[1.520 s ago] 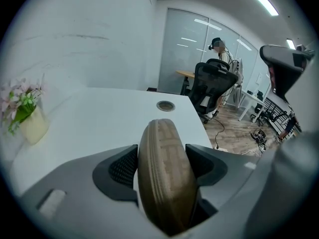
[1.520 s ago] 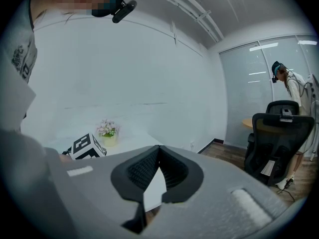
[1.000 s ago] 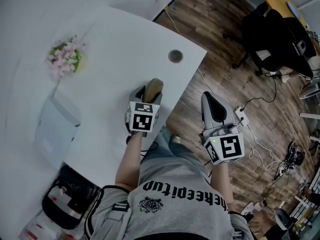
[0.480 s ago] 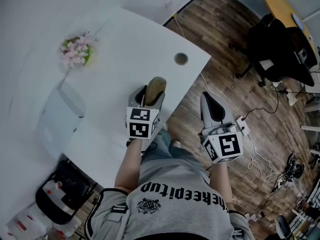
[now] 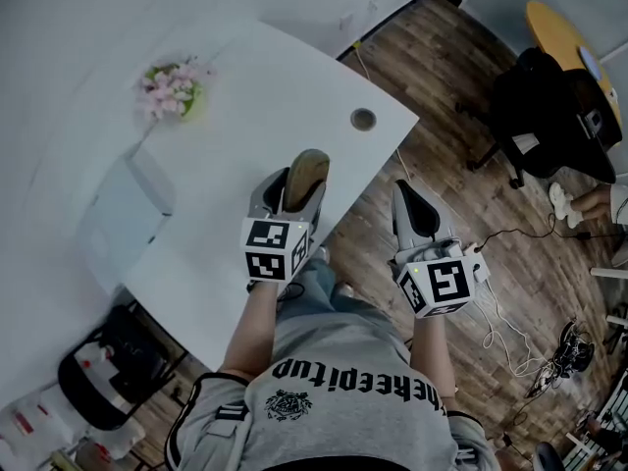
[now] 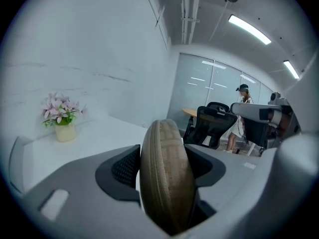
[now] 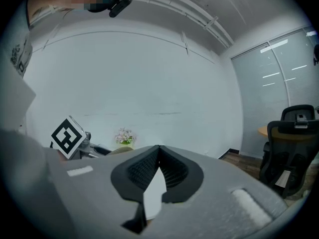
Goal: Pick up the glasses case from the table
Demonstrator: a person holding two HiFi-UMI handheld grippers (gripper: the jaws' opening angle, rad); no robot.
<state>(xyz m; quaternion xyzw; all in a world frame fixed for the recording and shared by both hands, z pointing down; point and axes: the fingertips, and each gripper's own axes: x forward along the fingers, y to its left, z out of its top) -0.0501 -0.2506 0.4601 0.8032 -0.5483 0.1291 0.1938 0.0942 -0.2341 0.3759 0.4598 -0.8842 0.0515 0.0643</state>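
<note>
A tan fabric glasses case (image 5: pixel 305 174) with a zip seam is clamped between the jaws of my left gripper (image 5: pixel 292 186), held above the near edge of the white table (image 5: pixel 245 96). In the left gripper view the glasses case (image 6: pixel 164 173) stands on edge and fills the gap of the left gripper (image 6: pixel 162 168). My right gripper (image 5: pixel 417 209) hangs beside the table over the wood floor, its jaws closed with nothing between them; the right gripper (image 7: pixel 158 159) shows its pads meeting at the tips.
A small pot of pink flowers (image 5: pixel 174 88) stands at the table's far left. A round cable hole (image 5: pixel 363 119) lies near the right corner. A translucent stand (image 5: pixel 126 214) sits at the left edge. Black office chairs (image 5: pixel 549 116) and cables (image 5: pixel 520 302) occupy the floor to the right.
The head view has shifted, so the table and flowers sit further right and up in the picture. Both grippers keep the same pose, with the case still held in the left one.
</note>
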